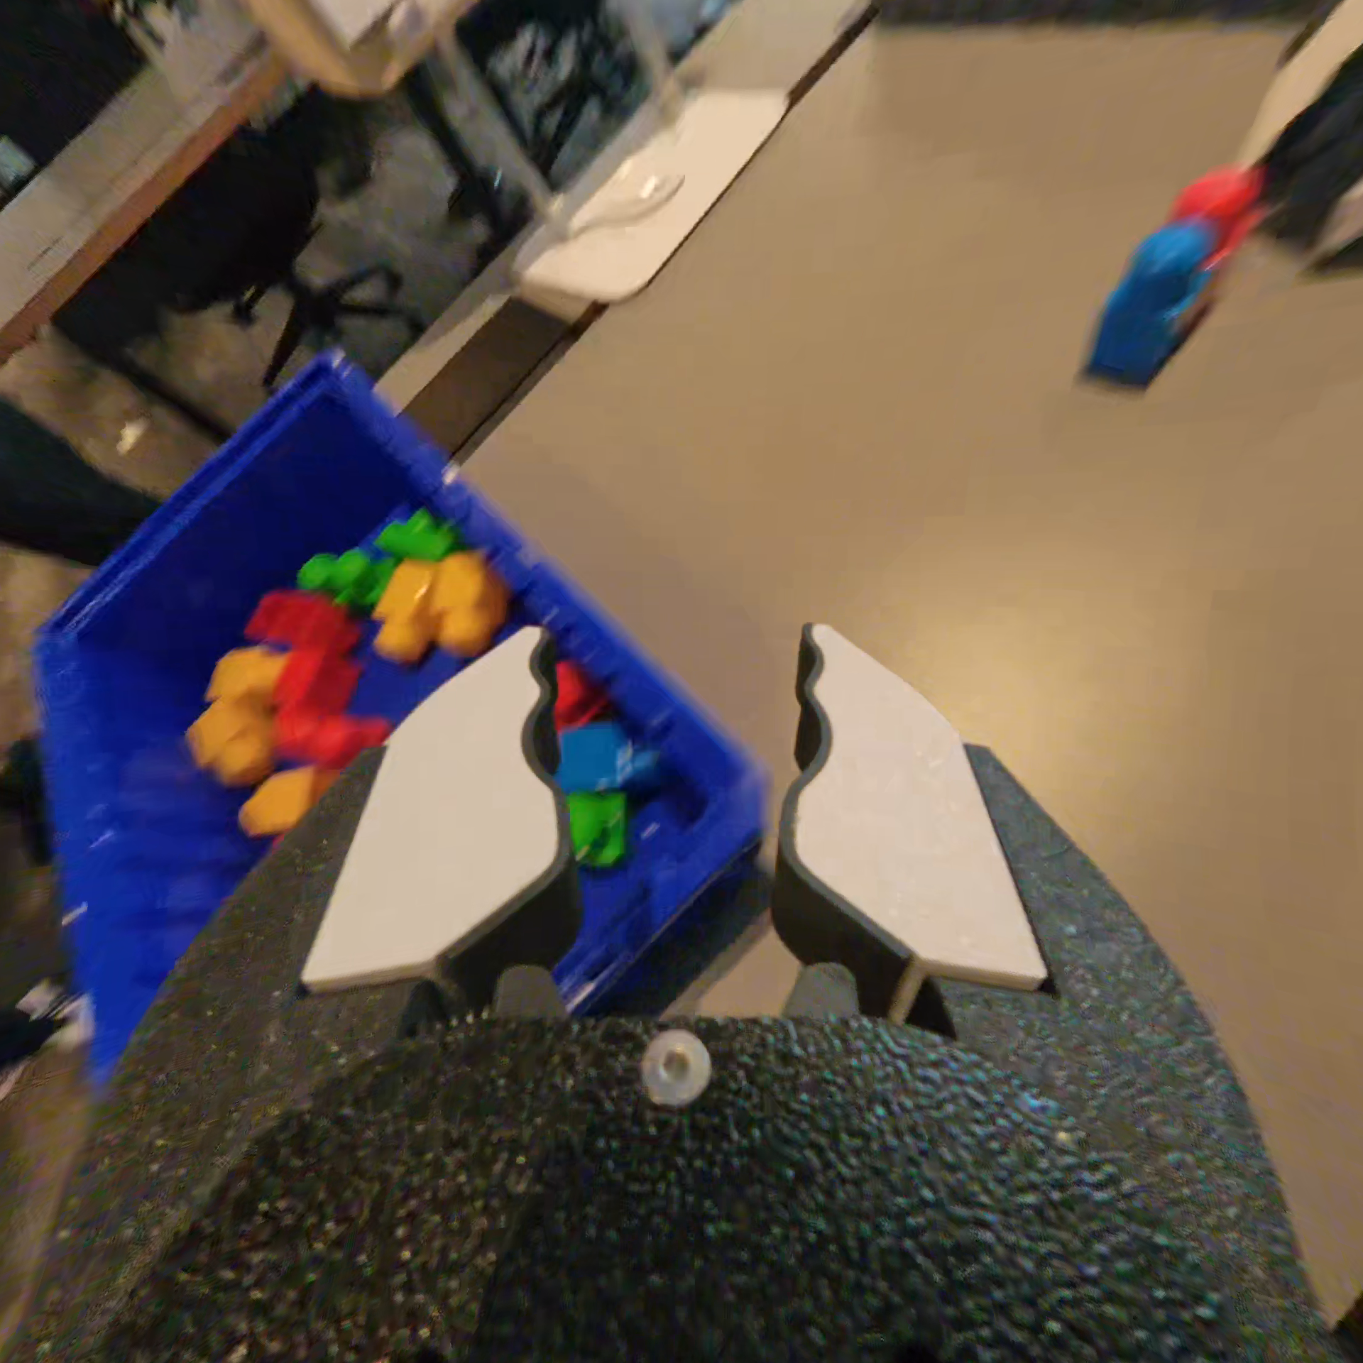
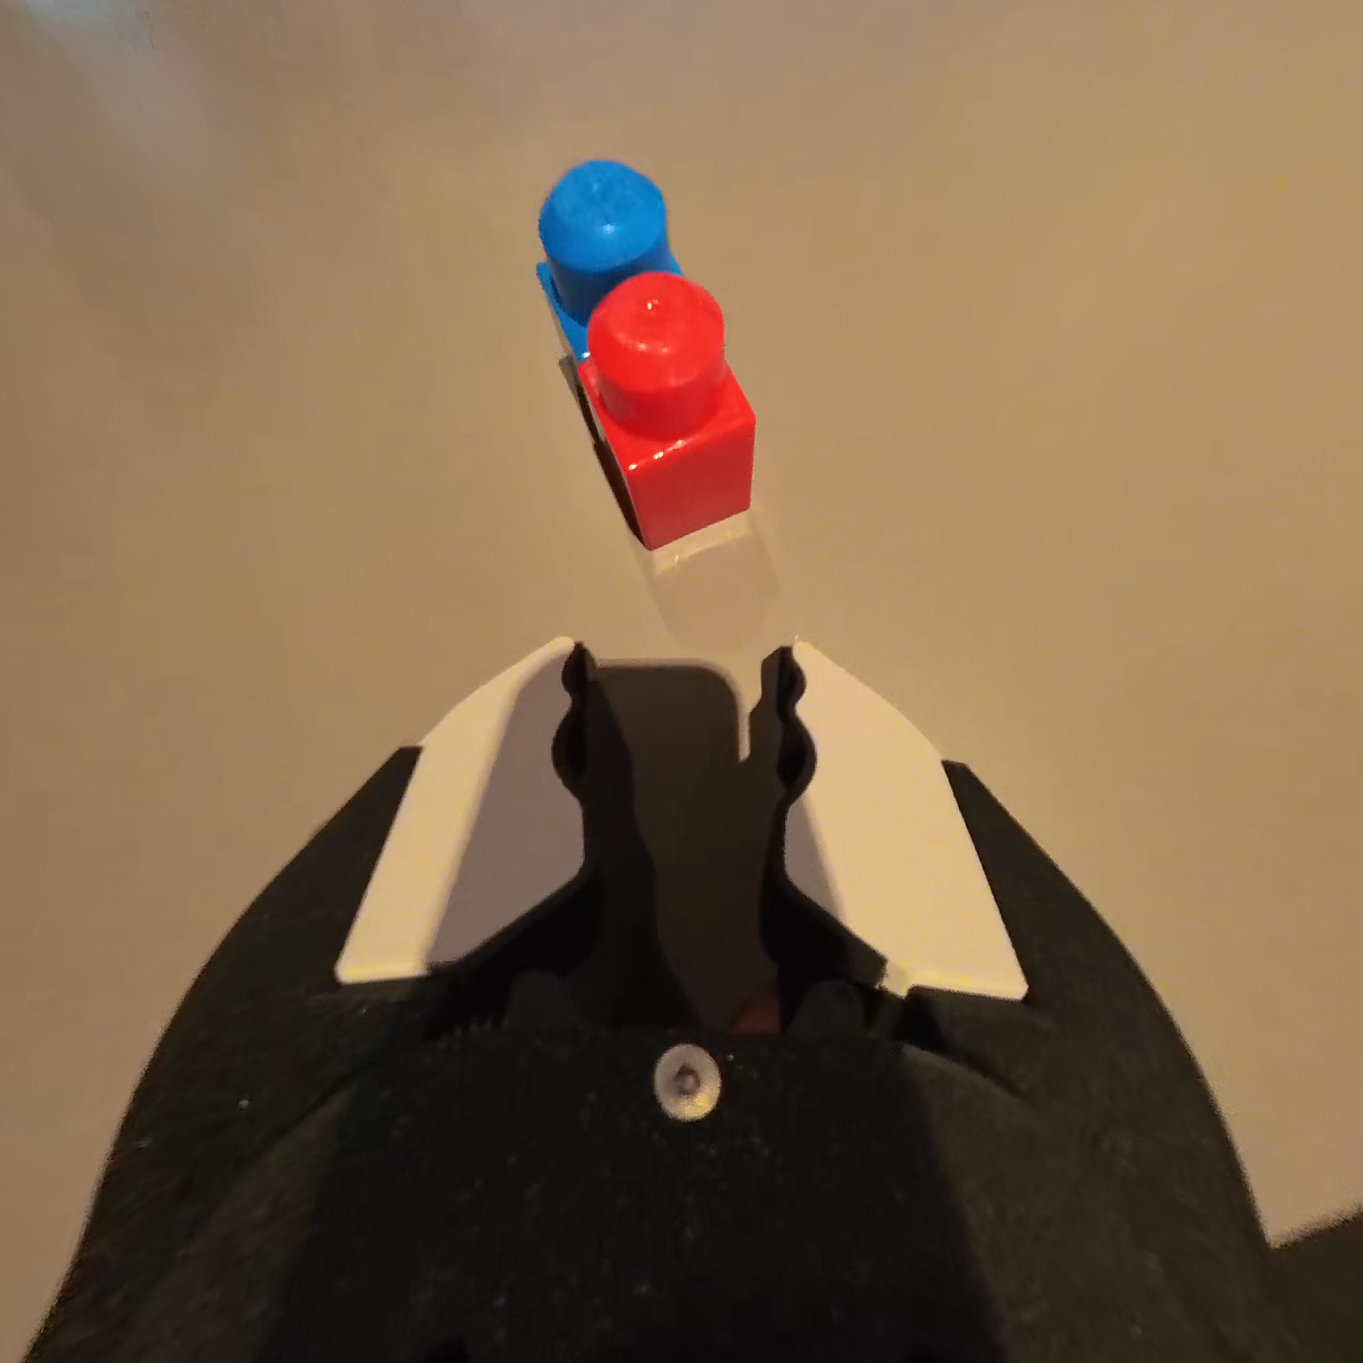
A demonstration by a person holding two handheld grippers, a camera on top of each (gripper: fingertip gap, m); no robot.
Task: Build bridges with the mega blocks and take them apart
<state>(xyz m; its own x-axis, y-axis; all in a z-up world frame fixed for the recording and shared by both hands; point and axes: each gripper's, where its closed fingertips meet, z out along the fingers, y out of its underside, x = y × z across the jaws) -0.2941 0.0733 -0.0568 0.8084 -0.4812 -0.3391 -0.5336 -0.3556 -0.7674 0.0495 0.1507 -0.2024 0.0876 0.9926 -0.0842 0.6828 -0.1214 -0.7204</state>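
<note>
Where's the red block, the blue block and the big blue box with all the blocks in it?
red block (image 2: 689,472), right wrist view, on its front side face.
blue block (image 2: 601,221), right wrist view, on its round stud.
blue bin (image 1: 184,531), left wrist view, on its bare inner wall.

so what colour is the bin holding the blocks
Blue bin, best in the left wrist view.

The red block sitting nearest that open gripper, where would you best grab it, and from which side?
Probably by the square base of the red block, across its two flat side walls, coming from the near side where the right gripper is open and empty. The round stud on top looks likelier to slip, and the blue block stands right behind, blocking the far side.
</note>
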